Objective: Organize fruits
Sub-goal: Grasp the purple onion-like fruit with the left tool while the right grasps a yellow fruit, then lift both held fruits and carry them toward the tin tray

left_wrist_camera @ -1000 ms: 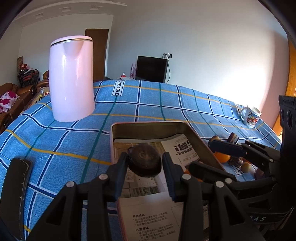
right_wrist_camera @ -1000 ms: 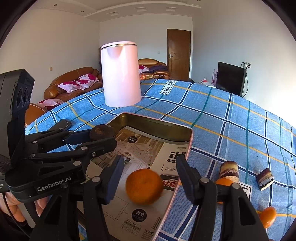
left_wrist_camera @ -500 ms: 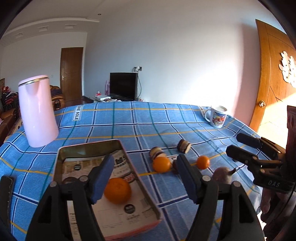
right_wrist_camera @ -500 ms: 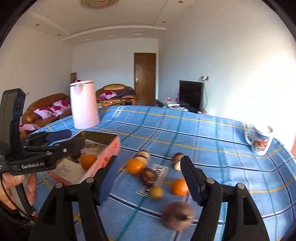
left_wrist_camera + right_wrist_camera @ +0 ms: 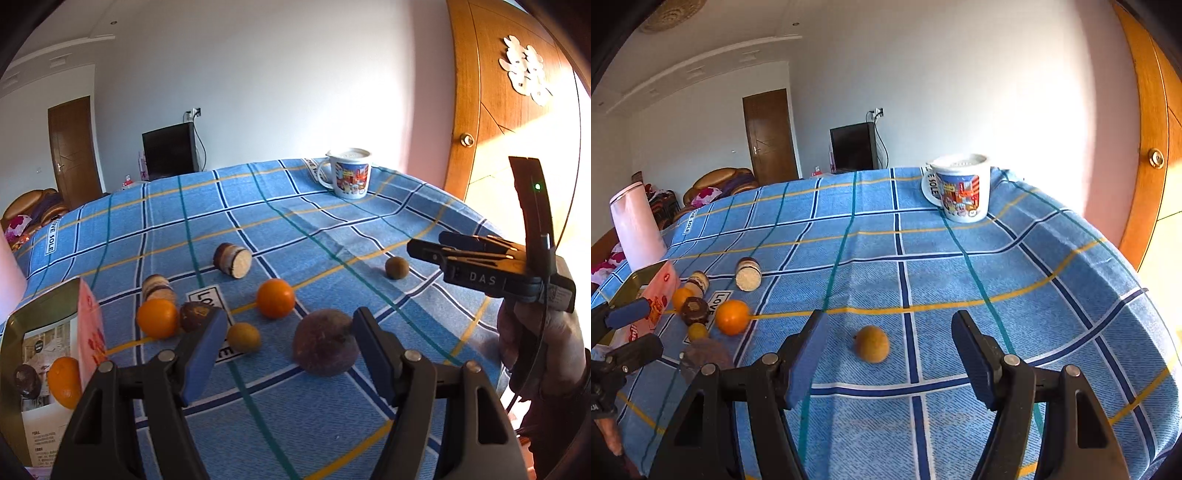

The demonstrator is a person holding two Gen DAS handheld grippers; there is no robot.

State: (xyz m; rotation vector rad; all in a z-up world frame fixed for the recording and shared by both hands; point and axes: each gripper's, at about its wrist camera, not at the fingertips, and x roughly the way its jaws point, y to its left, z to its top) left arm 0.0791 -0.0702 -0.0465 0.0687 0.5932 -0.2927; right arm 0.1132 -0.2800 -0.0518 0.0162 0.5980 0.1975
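My left gripper [image 5: 288, 350] is open just above the table, with a large purple-brown fruit [image 5: 325, 343] lying between its pads, close to the right one. Around it lie two oranges [image 5: 275, 298], a dark brown fruit [image 5: 194, 315] and a small yellow fruit [image 5: 243, 336]. The tin box [image 5: 44, 325] at the left holds an orange [image 5: 64, 380] and a dark fruit [image 5: 26, 380]. My right gripper [image 5: 890, 350] is open too, and a small brown-yellow fruit [image 5: 872, 343] rests on the cloth between its fingers, untouched.
Two cut cake rolls [image 5: 232, 259] lie among the fruits on the blue checked tablecloth [image 5: 997, 280]. A printed mug [image 5: 962, 188] stands at the far right, a pink kettle [image 5: 637, 225] far left behind the box. The table's right edge drops off near a wooden door [image 5: 1145, 155].
The left gripper let go of the dark fruit into the box and the right dropped its orange there. Both then swung right, away from the box, to the loose fruits.
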